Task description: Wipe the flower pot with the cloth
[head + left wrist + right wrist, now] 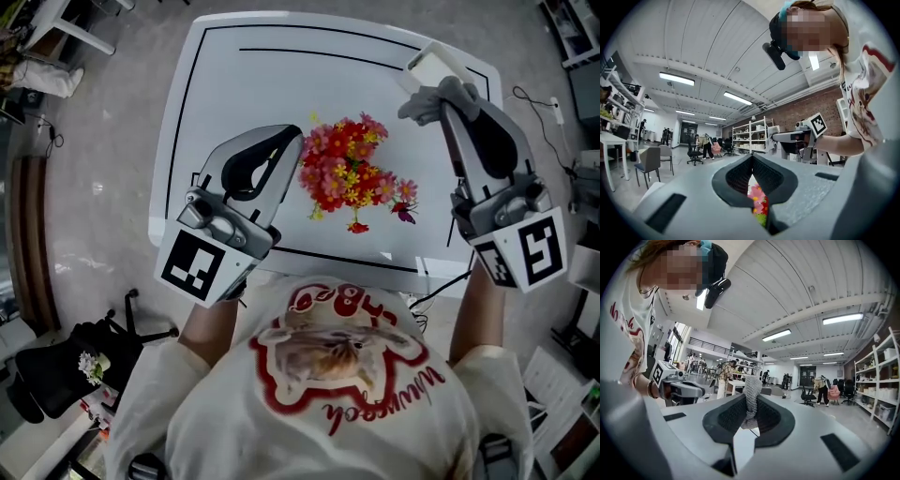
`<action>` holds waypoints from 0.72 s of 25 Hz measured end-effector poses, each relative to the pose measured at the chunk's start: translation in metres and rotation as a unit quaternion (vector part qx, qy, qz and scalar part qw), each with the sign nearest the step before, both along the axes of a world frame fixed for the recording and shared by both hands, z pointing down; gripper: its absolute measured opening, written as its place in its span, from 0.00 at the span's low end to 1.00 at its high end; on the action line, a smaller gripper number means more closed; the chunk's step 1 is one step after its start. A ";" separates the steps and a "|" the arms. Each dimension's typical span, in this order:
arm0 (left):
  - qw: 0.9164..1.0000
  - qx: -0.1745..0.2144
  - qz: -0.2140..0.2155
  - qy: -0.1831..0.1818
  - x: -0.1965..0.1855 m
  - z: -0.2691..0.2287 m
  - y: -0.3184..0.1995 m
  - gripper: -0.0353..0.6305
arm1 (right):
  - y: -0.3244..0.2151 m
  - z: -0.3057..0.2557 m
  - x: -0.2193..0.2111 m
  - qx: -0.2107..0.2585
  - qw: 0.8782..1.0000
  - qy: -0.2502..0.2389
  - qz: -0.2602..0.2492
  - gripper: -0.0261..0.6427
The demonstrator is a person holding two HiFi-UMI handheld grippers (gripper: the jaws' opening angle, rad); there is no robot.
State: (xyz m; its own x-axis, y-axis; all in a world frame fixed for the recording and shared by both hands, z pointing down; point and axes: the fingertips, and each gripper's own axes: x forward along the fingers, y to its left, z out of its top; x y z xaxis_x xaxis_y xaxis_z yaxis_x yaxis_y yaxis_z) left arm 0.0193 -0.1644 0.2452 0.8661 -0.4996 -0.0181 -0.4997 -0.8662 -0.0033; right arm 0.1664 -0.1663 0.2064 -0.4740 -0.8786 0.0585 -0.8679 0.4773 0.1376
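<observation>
A bunch of red, pink and yellow flowers [349,169] stands in the middle of the white table [234,84]; the blooms hide the pot under them. My left gripper [298,139] is level at the flowers' left edge, its tips meeting with nothing held. Through the slit below its tips [751,159] I see the flowers [758,199]. My right gripper [448,94] is to the right of the flowers, apart from them, shut on a grey knitted cloth [427,101]. The cloth [751,390] sticks up between its pads.
A small white box [433,64] sits at the table's far right corner, just past the cloth. A black line is marked round the tabletop. A black chair [56,370] stands on the floor at the lower left. Cables [548,108] lie on the floor at the right.
</observation>
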 end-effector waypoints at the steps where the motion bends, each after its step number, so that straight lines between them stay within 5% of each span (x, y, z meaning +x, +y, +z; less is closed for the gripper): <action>1: 1.000 -0.002 -0.005 0.000 0.000 0.001 -0.002 0.06 | -0.004 0.003 0.002 -0.002 1.000 0.001 -0.002 0.10; 18: 0.997 -0.015 -0.076 -0.022 -0.017 0.017 -0.019 0.06 | -0.053 0.052 -0.010 -0.020 0.992 0.014 -0.124 0.10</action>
